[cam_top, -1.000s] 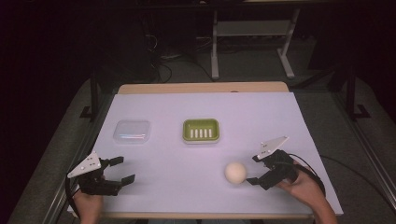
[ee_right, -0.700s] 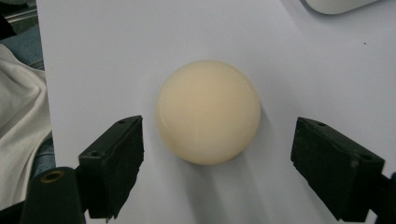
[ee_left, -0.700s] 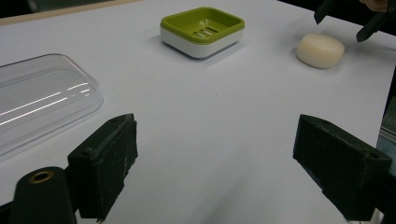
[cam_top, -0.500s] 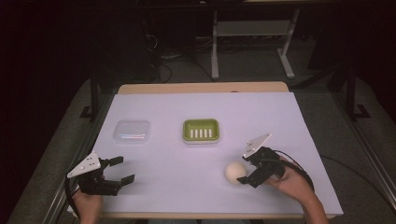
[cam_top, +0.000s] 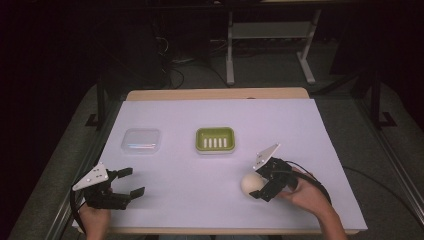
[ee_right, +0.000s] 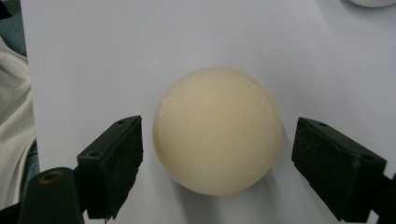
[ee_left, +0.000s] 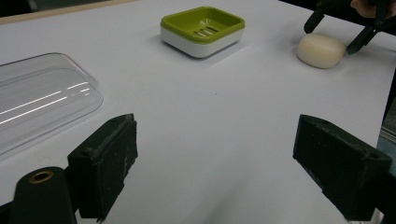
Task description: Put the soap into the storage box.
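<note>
Now the right gripper [cam_top: 260, 184] has slid in from 3 o'clock since a second ago, its spread jaws flanking the smooth, cream, rounded soap bar [cam_top: 251, 183] at about 5 o'clock on the white tabletop [cam_top: 300, 130], with gaps either side and nothing clasped. Meanwhile the left gripper [cam_top: 129, 183] stays released at 7 o'clock. Beyond lie a glossy clear plastic lid [cam_top: 142, 139], cut off in the left gripper view, and a slotted green soap dish [cam_top: 215, 139].

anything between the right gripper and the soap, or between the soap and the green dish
Nothing visible. The right gripper is open, its fingers flanking the soap bar with small gaps on each side. Between the soap and the green soap dish lies only bare white table.
</note>
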Available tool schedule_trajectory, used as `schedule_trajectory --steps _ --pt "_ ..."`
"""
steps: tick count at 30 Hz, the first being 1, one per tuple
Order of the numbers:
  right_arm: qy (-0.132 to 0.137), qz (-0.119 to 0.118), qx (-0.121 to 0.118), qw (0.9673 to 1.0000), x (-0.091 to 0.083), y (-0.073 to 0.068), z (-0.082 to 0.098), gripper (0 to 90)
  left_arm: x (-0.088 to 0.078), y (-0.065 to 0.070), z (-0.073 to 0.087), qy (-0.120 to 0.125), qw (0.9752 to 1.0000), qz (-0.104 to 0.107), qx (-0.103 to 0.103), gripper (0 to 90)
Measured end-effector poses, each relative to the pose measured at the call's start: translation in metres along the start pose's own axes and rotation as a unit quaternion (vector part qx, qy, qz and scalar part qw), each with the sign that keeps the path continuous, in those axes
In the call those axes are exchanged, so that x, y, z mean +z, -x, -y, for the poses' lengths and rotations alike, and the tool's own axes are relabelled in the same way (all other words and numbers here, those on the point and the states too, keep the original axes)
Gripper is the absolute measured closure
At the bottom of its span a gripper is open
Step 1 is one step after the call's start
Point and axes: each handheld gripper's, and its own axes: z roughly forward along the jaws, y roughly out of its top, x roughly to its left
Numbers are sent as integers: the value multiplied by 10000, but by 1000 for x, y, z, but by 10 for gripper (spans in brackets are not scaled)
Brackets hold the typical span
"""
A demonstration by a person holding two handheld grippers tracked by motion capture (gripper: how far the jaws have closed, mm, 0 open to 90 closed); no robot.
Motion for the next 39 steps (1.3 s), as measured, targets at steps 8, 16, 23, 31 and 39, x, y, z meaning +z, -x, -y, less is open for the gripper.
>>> schedule_trajectory --steps 8,16,23,31,39 --pt "-165 -78 -9 9998 9 1 -3 156 1 1 0 2 10000 16 -2 131" --pt "-289 -102 -82 9995 15 2 -6 155 0 0 1 28 10000 -24 -25 131" --pt "-418 -60 -117 9990 21 1 -8 159 1 1 0 13 10000 -4 -9 131" --pt "-461 -59 -125 9988 22 2 -8 196 0 0 0 0 10000 -9 14 131" --pt "-465 -59 -175 9987 23 1 -9 224 0 0 0 -5 10000 -11 11 131"
